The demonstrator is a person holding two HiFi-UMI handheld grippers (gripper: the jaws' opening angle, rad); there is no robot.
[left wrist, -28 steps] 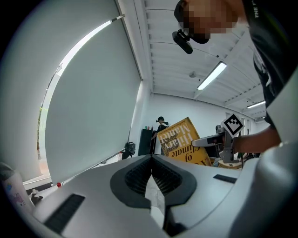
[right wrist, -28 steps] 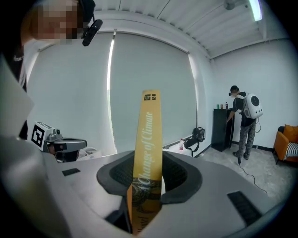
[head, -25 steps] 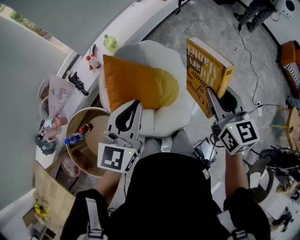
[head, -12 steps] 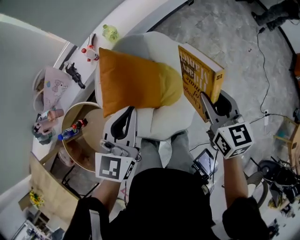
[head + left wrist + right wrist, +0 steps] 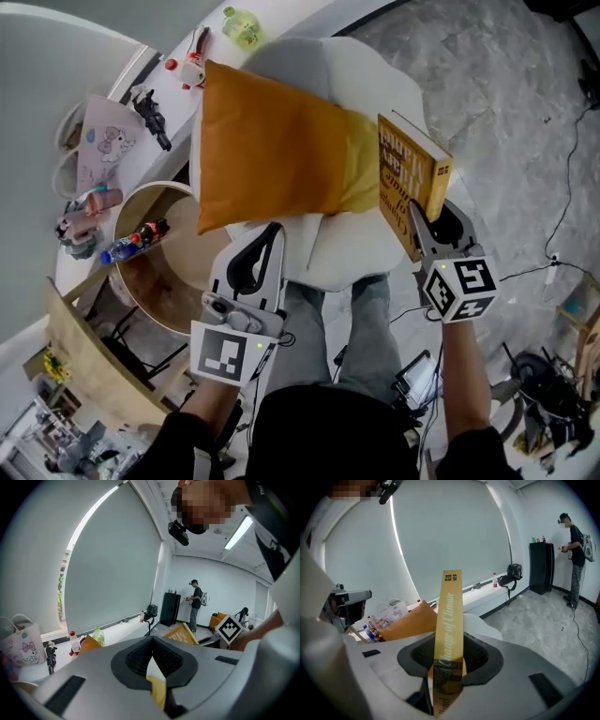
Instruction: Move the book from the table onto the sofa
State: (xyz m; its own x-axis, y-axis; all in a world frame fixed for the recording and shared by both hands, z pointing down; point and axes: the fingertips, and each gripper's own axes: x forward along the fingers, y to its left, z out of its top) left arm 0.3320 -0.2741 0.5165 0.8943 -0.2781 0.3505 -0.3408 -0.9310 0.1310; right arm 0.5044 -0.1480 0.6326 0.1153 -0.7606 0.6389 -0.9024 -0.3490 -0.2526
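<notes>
The yellow book (image 5: 411, 183) stands on edge above the right side of the white sofa (image 5: 356, 84), beside the orange cushion (image 5: 272, 150). My right gripper (image 5: 433, 214) is shut on the book's lower end. In the right gripper view the spine (image 5: 449, 630) rises upright between the jaws of that gripper (image 5: 447, 679). My left gripper (image 5: 265, 242) hovers over the sofa's front edge, shut with nothing in it. In the left gripper view its tips (image 5: 152, 639) meet; the book (image 5: 180, 634) shows beyond them.
A round wooden table (image 5: 150, 300) with a bottle (image 5: 131, 246) stands left of the sofa. Toys and a printed bag (image 5: 98, 150) line the white sill. A cable (image 5: 562, 225) crosses the grey floor at right. A person (image 5: 575, 550) stands by a black cabinet far off.
Both grippers have come down towards the sofa. The book has dropped with the right gripper and now sits close beside the orange cushion.
</notes>
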